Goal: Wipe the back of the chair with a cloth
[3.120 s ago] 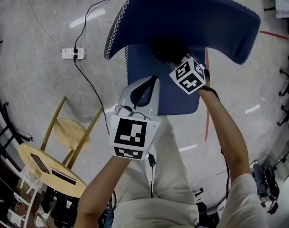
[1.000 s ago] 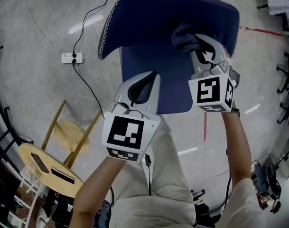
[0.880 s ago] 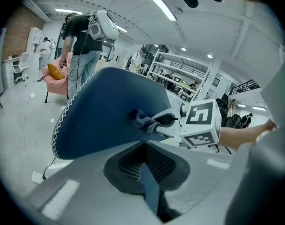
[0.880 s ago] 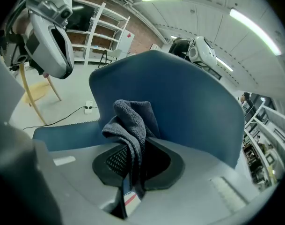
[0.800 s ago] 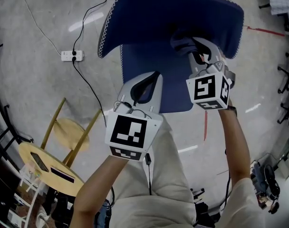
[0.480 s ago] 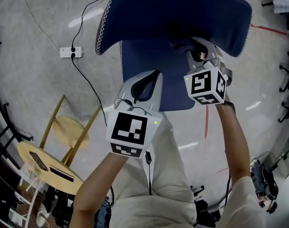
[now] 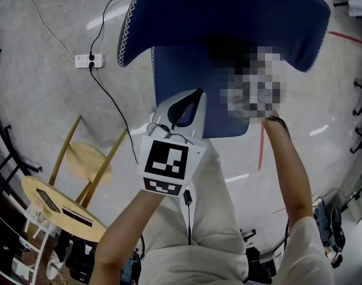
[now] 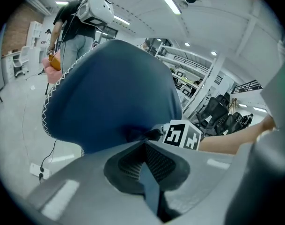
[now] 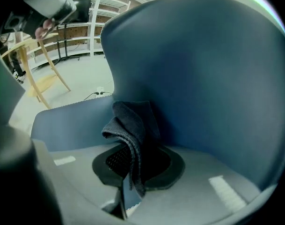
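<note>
A blue chair fills the top of the head view, with its backrest [image 7: 228, 16] above its seat [image 7: 186, 70]. A dark cloth [image 7: 224, 49] lies against the backrest's inner face. My right gripper is shut on it, but a mosaic patch covers that gripper in the head view. In the right gripper view the cloth [image 9: 131, 125] hangs folded from my right gripper [image 9: 132, 159] and touches the backrest [image 9: 203, 78]. My left gripper [image 7: 192, 97] hovers over the seat's front, shut and holding nothing. Its own view shows its jaws [image 8: 144, 146] together, with the backrest [image 8: 114, 88] beyond.
A white power strip [image 7: 84, 60] and black cable lie on the floor at the left. A wooden stool [image 7: 88, 165] and a round wooden table [image 7: 53, 209] stand at the lower left. A person [image 8: 74, 29] stands behind the chair, and office chairs [image 8: 217, 114] stand far right.
My right gripper has swept the cloth across the backrest, first rightward, then back toward the middle and slightly up. The left gripper has stayed shut above the seat.
</note>
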